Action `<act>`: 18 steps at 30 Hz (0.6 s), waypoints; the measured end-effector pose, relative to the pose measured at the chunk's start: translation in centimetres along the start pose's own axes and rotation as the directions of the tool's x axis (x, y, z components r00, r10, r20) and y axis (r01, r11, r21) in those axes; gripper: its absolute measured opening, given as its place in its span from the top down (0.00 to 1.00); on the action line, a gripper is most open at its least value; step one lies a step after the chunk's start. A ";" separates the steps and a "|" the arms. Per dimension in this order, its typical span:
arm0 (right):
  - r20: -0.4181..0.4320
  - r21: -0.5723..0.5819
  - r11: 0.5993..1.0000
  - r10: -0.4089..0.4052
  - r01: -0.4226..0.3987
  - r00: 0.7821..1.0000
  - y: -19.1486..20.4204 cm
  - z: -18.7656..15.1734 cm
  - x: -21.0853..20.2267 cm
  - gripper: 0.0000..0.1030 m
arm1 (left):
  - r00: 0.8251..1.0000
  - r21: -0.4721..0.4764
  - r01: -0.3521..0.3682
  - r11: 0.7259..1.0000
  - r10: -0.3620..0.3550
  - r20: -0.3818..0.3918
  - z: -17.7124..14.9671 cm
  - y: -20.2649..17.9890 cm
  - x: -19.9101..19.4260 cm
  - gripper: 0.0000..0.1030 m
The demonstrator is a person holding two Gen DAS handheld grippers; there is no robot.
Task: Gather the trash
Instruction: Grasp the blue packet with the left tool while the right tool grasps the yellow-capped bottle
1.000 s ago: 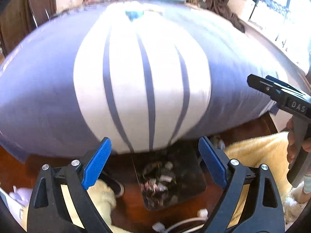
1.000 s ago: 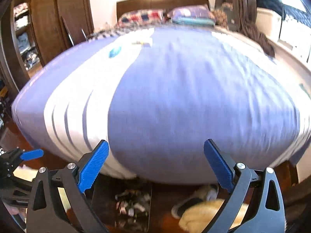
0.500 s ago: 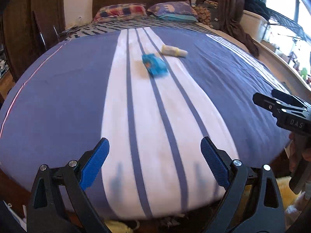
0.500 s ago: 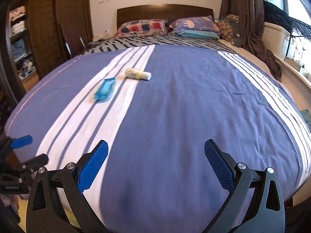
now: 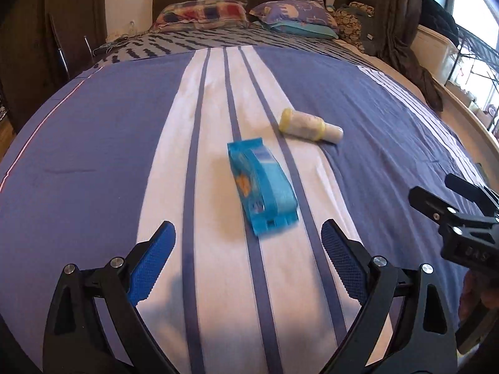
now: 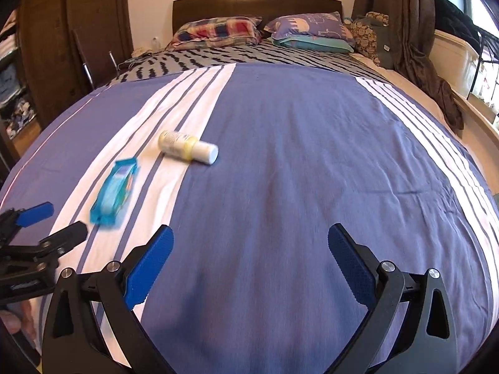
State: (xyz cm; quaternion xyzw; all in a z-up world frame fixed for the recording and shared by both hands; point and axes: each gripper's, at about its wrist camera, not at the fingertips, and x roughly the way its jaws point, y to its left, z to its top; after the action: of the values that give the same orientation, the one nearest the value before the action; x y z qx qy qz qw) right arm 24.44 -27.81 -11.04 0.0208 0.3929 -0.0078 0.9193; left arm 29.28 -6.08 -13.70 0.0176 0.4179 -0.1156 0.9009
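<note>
A wide bed covered by a blue bedspread (image 5: 93, 143) with white bands and thin dark stripes is seen from its foot end in both wrist views. Two pieces of trash are found on the white band. A flattened, crinkled bright-blue plastic wrapper (image 5: 262, 187) with some orange print is laid lengthwise along the stripes, and a small cream-white plastic bottle (image 5: 308, 126) with yellow rings and a white cap is laid on its side just beyond it, with the cap pointed toward the plain blue part of the cover. The two items are near each other but not touching.

The left gripper (image 5: 248, 243), black-framed with blue textured pads, is held above the cover with its jaws spread wide and nothing between them; the wrapper is seen just ahead of the gap. The right gripper (image 6: 249, 244) is likewise held with its jaws wide apart and empty, over the plain blue area, with the bottle and wrapper well off to its left.

At the head of the bed a plaid pillow (image 6: 218, 31) and a purple printed pillow (image 6: 312, 25) are propped against a dark wooden headboard (image 6: 255, 1). Brown curtains (image 6: 396, 9) are hung at the right.
</note>
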 end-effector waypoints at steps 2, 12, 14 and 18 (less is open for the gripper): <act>-0.003 0.001 1.000 0.000 0.000 1.000 -0.3 0.5 0.8 0.03 | 1.000 -0.008 -0.009 1.000 0.009 -0.010 0.8 0.2 1.6 0.14; -0.050 -0.016 1.000 0.010 -0.011 0.999 0.1 2.2 4.6 0.03 | 0.998 -0.003 -0.011 1.000 0.011 -0.059 2.5 0.9 5.6 0.60; -0.053 -0.030 0.999 0.021 -0.023 0.998 0.7 2.8 5.2 0.03 | 0.999 -0.005 -0.006 1.000 0.005 -0.052 2.9 1.5 5.5 0.61; -0.053 -0.057 0.998 0.034 -0.037 0.998 2.1 4.3 6.8 0.03 | 1.000 -0.015 -0.008 1.000 0.008 -0.030 3.3 2.8 5.1 0.62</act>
State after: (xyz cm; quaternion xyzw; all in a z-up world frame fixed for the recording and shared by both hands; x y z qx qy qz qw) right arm 32.28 -25.90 -12.93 0.0015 0.4165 0.0202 0.9089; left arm 35.62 -4.77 -15.61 0.0144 0.4321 -0.1085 0.8952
